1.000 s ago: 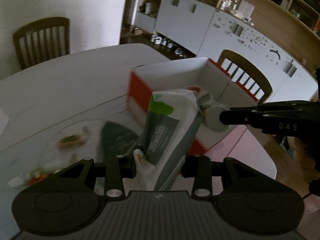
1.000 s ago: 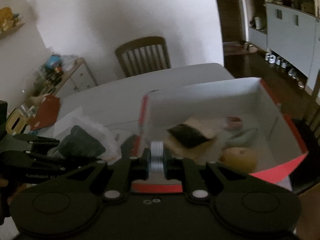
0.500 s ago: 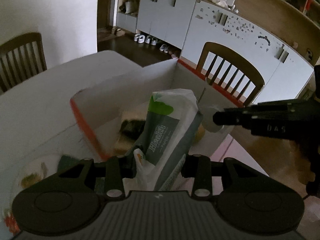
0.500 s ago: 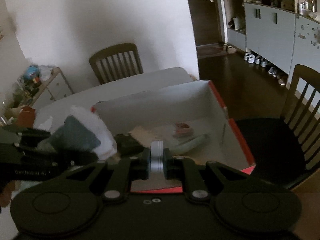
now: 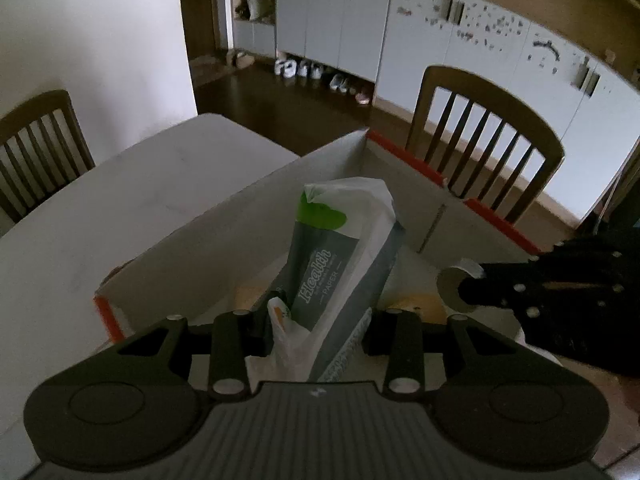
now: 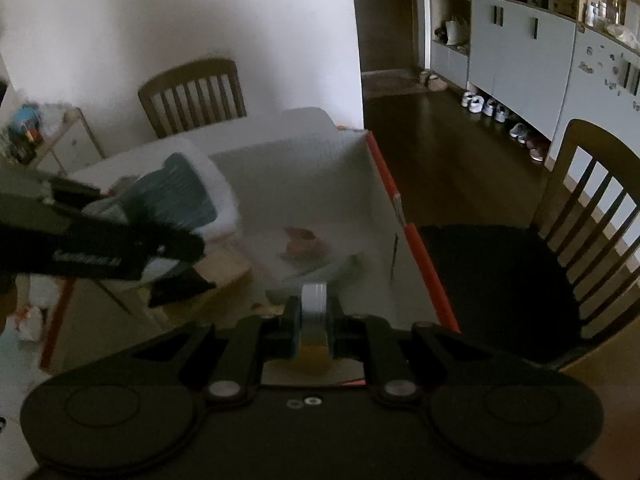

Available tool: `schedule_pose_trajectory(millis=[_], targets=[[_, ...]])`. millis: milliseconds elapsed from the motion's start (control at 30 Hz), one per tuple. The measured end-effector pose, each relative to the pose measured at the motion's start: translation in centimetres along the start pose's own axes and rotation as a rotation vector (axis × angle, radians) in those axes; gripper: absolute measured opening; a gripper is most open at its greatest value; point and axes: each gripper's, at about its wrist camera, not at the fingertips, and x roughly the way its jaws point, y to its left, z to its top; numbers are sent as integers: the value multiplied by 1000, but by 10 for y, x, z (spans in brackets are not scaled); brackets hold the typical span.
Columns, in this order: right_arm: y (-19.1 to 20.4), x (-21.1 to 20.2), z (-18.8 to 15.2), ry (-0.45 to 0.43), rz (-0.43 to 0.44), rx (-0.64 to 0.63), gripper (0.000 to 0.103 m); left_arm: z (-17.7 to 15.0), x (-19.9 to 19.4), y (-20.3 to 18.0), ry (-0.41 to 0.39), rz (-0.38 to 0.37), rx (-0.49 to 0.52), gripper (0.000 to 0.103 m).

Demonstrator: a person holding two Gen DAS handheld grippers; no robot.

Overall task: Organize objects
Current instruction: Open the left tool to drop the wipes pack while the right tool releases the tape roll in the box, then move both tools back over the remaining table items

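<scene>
Tissue pack, white and grey-green plastic printed "Health PAPER", is standing up between the two fingers of the left gripper, which is closing on its lower part and holding it above the open box. That box, white inside with orange-red edges, is sitting on a white table. From the right wrist camera, the right gripper is pinching a narrow roll of tape edge-on between nearly closed fingers, over the near end of the same box. Inside the box, a reddish item and a pale green long object are lying on the floor, both blurred. In the left wrist view the right gripper is reaching in from the right side with the roll at its tip, just beside the tissue pack. Wooden chair is standing behind the box, with white cabinets along the far wall.
</scene>
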Motion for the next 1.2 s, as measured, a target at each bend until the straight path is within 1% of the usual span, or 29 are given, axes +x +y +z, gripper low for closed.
schedule_pose_trajectory(millis=[200, 267, 367, 567, 633, 700, 733, 833, 1200], targets=[[4, 11, -3, 37, -5, -38, 12, 10, 30, 0, 60, 15, 16, 37], [7, 12, -4, 38, -15, -63, 12, 12, 38, -1, 78, 15, 24, 37], [7, 14, -3, 45, -13, -70, 12, 13, 46, -3, 101, 21, 44, 37], [5, 18, 0, 57, -20, -86, 13, 12, 52, -1, 115, 5, 33, 39], [4, 18, 0, 59, -18, -84, 13, 12, 51, -1, 108, 11, 31, 47], [3, 18, 1, 58, -16, -85, 14, 10, 48, 0, 92, 11, 26, 62], [3, 18, 1, 57, -13, -84, 15, 9, 47, 1, 86, 5, 20, 63], [0, 16, 2, 56, -8, -78, 18, 5, 43, 3, 76, -22, -5, 64], [5, -2, 3, 27, -15, -75, 21, -5, 17, 6, 15, -44, -40, 64]])
